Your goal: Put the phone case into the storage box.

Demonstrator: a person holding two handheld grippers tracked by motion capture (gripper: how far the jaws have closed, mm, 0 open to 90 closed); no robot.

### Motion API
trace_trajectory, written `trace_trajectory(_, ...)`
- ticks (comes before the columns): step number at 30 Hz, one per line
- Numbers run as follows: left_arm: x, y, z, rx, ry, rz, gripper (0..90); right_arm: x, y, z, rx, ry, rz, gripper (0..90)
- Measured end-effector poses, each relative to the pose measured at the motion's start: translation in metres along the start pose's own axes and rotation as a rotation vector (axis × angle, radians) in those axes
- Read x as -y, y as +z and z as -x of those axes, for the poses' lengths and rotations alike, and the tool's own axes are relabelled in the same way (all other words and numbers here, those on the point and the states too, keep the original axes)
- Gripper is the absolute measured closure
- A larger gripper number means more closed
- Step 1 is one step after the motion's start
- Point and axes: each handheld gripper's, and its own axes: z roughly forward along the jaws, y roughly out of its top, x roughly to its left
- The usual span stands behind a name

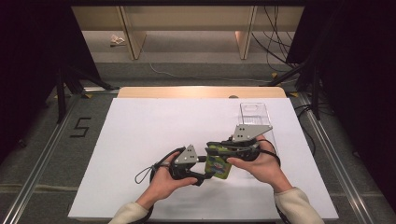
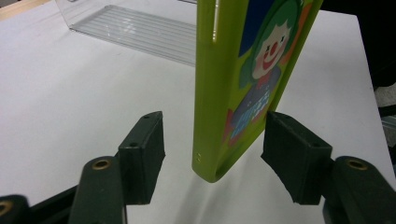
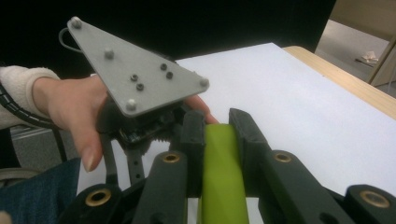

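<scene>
Workpiece: green case (image 1: 217, 164) with a printed clown figure, held off the white table (image 1: 140, 140) between the two grippers, at about 6 o'clock of the table's middle in the high view.
Workpiece attitude: upright in the left gripper view (image 2: 243, 88), printed face turned toward 3 o'clock, rounded lower corner hanging just above the table surface.
Right gripper (image 1: 212, 150): jaws closed on the narrow green edge of the case; in the right gripper view (image 3: 219, 135) both black pads lie flat against its two sides.
Right hand (image 1: 259, 161): enters from 5 o'clock of the high view, cream sleeve at the wrist, fingers wrapped over the gripper body, gripper pointing toward 9 o'clock.
Left gripper (image 1: 201, 173): jaws part-way apart, straddling the lower end of the case; in the left gripper view (image 2: 212, 149) the pad at 3 o'clock sits at the printed face, contact cannot be told, and the pad at 9 o'clock stands clear of the edge.
Left hand (image 1: 166, 179): enters from 7 o'clock of the high view, palm under the gripper body, gripper pointing toward 3 o'clock; seen again in the right gripper view (image 3: 74, 107) behind the grey three-cornered plate (image 3: 133, 77).
Clear tray (image 1: 254, 116): lies on the table at 1 o'clock of the grippers, apart from the case.
</scene>
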Motion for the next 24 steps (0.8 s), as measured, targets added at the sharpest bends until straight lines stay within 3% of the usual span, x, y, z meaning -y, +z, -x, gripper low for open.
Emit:
trace_trajectory(9,0.0014,0.003,0.0012,0.029,0.016,-0.019,42.9,-0.0006,0.0004,-0.001,-0.027,0.003,0.006,77.5)
trace_trajectory(16,0.0002,0.001,0.0026,0.054,0.017,-0.008,56.5,-0.0007,0.0005,-0.0017,-0.041,0.001,0.006,77.5)
trace_trajectory(24,-0.0009,-0.0025,0.003,0.052,0.021,-0.008,71.6,-0.0008,-0.0009,-0.0006,-0.044,0.011,0.011,77.5)
